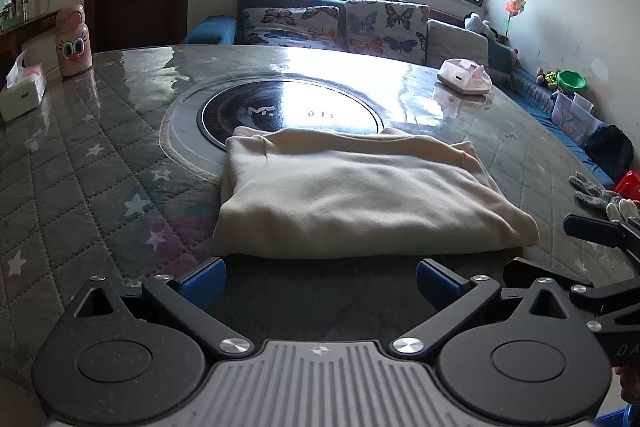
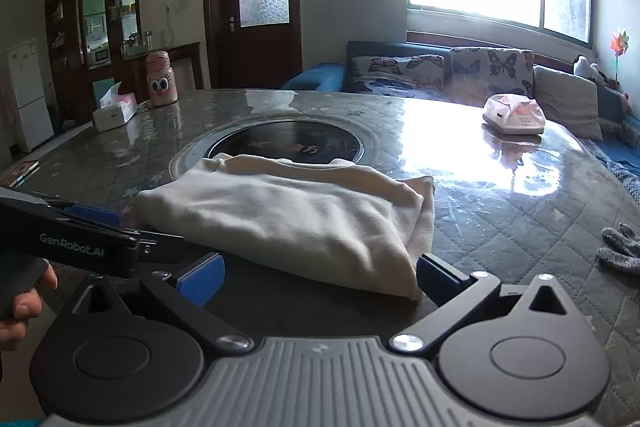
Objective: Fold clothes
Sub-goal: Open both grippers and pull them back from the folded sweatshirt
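- Left tongs and right tongs both gape released, grasping nothing.
- The folded cream garment lies on the surface, at twelve o'clock from both.
- A careless nudge could undo its layered right edge; the glossy cover may let it slide.

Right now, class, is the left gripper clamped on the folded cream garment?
No: the left gripper is open, its blue fingertips spread apart just short of the folded cream garment.
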The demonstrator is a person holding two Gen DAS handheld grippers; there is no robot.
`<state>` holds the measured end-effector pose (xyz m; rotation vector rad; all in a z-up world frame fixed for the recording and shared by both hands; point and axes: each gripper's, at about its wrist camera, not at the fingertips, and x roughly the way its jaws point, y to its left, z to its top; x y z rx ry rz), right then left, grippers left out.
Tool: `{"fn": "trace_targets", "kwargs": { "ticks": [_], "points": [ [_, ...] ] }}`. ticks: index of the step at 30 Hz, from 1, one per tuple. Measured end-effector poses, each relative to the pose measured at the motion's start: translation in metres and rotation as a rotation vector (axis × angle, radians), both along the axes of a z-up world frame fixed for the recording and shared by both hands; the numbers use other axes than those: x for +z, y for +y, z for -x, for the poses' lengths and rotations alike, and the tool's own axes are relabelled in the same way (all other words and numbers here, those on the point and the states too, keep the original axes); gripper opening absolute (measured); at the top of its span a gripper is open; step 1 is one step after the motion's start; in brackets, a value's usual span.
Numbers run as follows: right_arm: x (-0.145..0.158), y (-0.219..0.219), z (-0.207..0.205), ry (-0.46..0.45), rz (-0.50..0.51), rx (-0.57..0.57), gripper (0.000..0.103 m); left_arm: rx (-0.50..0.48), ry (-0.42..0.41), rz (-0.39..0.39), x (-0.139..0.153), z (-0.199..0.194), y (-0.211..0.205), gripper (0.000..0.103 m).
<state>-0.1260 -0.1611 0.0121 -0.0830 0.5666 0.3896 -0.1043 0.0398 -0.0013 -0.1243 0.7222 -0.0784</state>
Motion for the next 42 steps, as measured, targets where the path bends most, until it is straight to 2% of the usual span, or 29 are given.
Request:
{"fn": "trace_targets", "kwargs": {
  "ticks": [11, 22, 33, 42],
  "points": [
    [-0.001, 0.001, 0.008, 0.021, 0.011, -0.016, 0.103, -0.001, 0.044, 0.026, -0.003, 0.005, 0.001, 0.103],
    [-0.005, -0.002, 0.007, 0.061, 0.009, -0.039, 0.103, -0.004, 0.063, 0.006, -0.005, 0.005, -0.004, 0.103],
    [-0.005, 0.003, -0.001, 0.073, -0.001, 0.015, 0.103, -0.002, 0.087, -0.015, -0.005, -0.007, 0.001, 0.103],
    [-0.001, 0.020, -0.013, 0.051, 0.042, 0.071, 0.103, 0.007, 0.126, -0.019, -0.005, -0.023, 0.009, 0.103]
  ]
}}
